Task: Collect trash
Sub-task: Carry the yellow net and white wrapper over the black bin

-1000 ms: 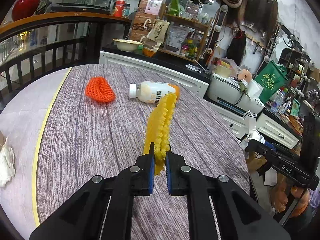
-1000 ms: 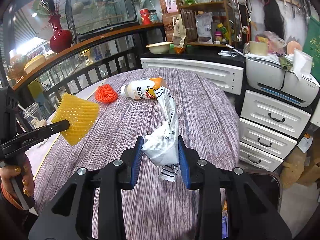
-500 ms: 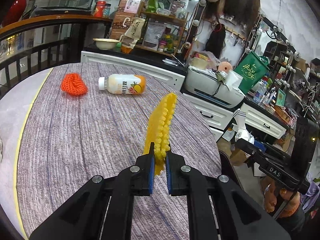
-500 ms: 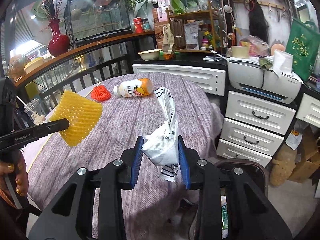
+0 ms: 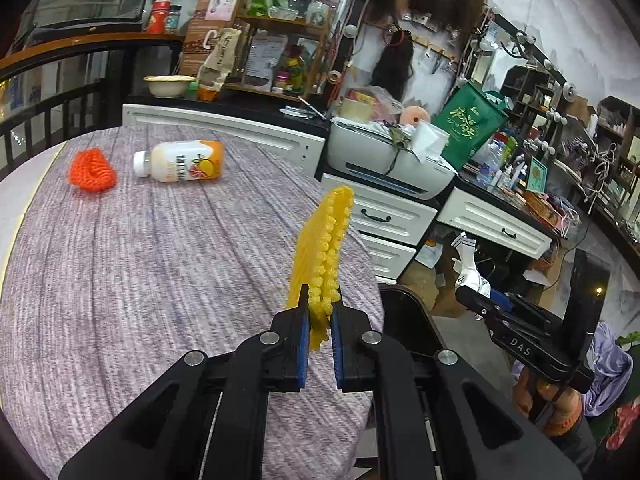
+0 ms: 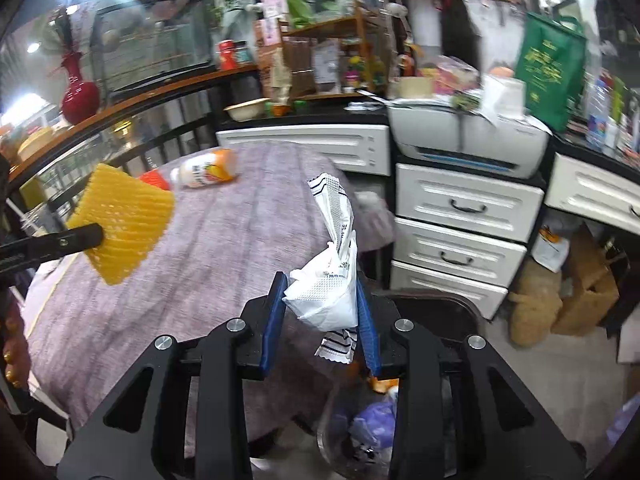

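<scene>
While both my grippers tilt downward, my left gripper pinches the yellow foam net over the table; my right gripper clamps the crumpled white wrapper above the bin.

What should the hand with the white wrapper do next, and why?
Probably carry it a bit further over the bin, then let go. The right gripper is clamped on the white wrapper, and the bin with trash inside sits just below and ahead of it.
</scene>
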`<action>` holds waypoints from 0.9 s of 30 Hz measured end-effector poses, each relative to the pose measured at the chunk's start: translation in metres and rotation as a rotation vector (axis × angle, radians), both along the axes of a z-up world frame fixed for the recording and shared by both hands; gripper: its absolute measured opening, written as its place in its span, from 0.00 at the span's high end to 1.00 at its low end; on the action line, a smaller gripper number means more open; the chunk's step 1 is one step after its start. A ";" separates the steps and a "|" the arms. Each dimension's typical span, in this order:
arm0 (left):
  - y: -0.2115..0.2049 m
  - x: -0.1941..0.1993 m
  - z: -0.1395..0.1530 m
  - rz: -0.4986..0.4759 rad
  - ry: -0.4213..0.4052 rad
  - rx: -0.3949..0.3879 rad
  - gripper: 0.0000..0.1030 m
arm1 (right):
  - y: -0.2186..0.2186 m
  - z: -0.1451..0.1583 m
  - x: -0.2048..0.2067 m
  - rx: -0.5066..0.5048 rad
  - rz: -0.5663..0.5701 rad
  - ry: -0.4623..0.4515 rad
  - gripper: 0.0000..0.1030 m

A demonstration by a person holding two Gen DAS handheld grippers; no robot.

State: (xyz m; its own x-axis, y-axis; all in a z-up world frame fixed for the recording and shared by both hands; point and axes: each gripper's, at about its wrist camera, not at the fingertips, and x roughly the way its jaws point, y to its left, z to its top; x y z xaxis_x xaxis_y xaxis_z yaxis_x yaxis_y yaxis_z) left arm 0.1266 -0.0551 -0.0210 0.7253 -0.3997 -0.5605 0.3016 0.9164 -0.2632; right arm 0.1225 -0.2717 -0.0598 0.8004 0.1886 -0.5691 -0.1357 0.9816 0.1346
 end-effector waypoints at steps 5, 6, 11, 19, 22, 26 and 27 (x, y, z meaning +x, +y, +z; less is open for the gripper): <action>-0.020 0.004 -0.002 -0.031 0.008 0.008 0.90 | -0.027 -0.018 0.000 0.012 -0.073 0.030 0.67; -0.025 0.005 -0.003 -0.037 0.010 0.009 0.91 | -0.032 -0.022 0.000 0.019 -0.084 0.037 0.67; -0.049 0.013 -0.005 -0.077 0.028 0.008 0.90 | -0.050 -0.045 0.006 0.011 -0.143 0.085 0.67; -0.090 0.024 -0.012 -0.144 0.048 0.031 0.90 | -0.068 -0.096 0.026 -0.003 -0.209 0.192 0.67; -0.105 0.026 -0.017 -0.169 0.051 0.050 0.91 | -0.075 -0.111 0.028 0.010 -0.223 0.222 0.67; -0.117 0.028 -0.024 -0.187 0.065 0.062 0.91 | -0.082 -0.126 0.031 0.026 -0.245 0.252 0.65; -0.118 0.028 -0.026 -0.189 0.068 0.066 0.90 | -0.082 -0.129 0.031 0.024 -0.254 0.256 0.64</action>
